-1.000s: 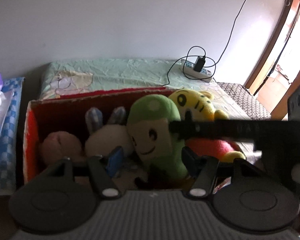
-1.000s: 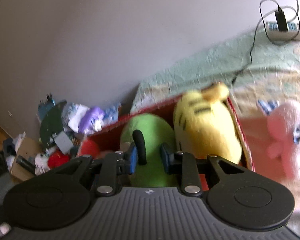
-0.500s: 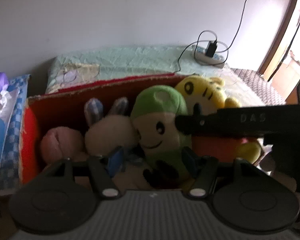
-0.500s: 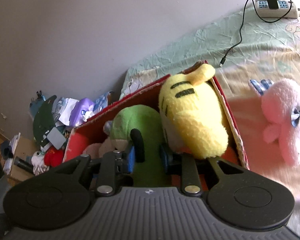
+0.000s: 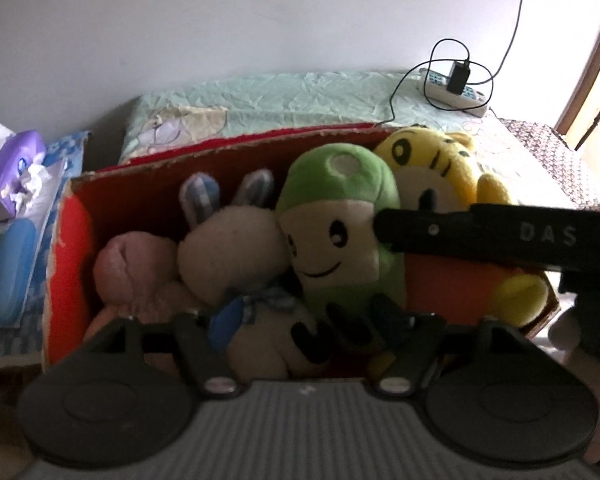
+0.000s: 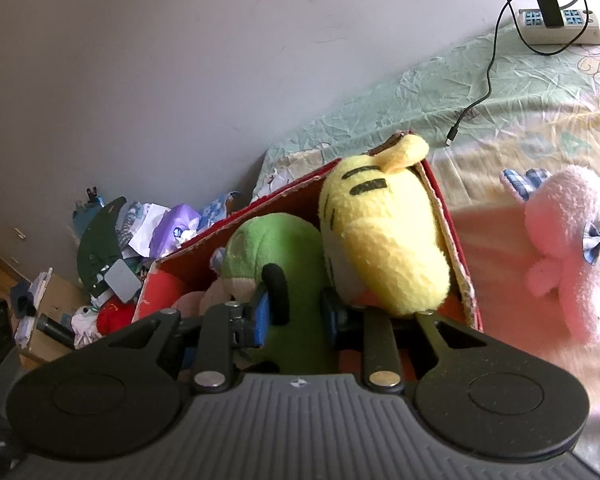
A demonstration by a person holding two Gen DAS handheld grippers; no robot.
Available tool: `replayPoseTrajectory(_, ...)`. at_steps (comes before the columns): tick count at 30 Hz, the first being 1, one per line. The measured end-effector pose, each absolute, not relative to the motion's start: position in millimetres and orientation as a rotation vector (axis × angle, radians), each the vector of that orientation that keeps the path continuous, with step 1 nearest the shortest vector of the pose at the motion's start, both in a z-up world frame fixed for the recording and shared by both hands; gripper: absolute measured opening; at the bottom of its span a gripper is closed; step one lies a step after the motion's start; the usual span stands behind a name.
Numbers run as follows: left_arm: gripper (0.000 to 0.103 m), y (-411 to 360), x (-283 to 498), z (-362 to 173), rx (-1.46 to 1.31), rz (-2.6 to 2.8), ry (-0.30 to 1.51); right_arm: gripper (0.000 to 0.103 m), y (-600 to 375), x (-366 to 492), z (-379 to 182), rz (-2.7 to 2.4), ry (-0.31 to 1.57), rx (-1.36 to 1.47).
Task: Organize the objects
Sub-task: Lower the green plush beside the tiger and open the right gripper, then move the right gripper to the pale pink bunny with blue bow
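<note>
A red cardboard box (image 5: 66,240) on the bed holds several plush toys: a pink one (image 5: 130,272), a beige rabbit (image 5: 232,256), a green one (image 5: 340,216) and a yellow tiger (image 5: 432,172). My left gripper (image 5: 304,320) is open, just above the box's near side, over the rabbit and the green plush. My right gripper (image 6: 294,312) is shut on the green plush (image 6: 280,248) inside the box (image 6: 458,264), beside the yellow tiger (image 6: 380,236). Its black finger (image 5: 460,232) crosses the left wrist view. A pink rabbit plush (image 6: 572,248) lies on the bed to the right of the box.
A power strip (image 6: 560,28) with a black charger and cable lies at the bed's far end against the wall. Clutter of tissues, packets and a blue case (image 5: 12,264) sits left of the box. More clutter lies on the floor (image 6: 112,256).
Both grippers have come down and closer to the box. The right gripper has pushed the green plush deeper in beside the yellow tiger.
</note>
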State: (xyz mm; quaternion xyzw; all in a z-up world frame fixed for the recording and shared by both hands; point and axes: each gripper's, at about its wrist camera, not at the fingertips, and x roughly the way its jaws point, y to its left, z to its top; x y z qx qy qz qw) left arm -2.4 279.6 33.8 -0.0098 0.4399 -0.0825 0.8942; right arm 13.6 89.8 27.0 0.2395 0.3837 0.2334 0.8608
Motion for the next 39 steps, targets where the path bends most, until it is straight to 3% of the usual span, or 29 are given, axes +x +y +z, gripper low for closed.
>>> replayPoseTrajectory(18,0.081,264.1,-10.5,35.2,0.018,-0.090,0.904,0.024,78.5,-9.5,36.2,0.506,0.765,0.456)
replayPoseTrajectory(39,0.072,225.6,-36.1,87.7,0.069,0.108,0.796,0.028,-20.5,-15.1,47.1,0.746,0.676,0.618)
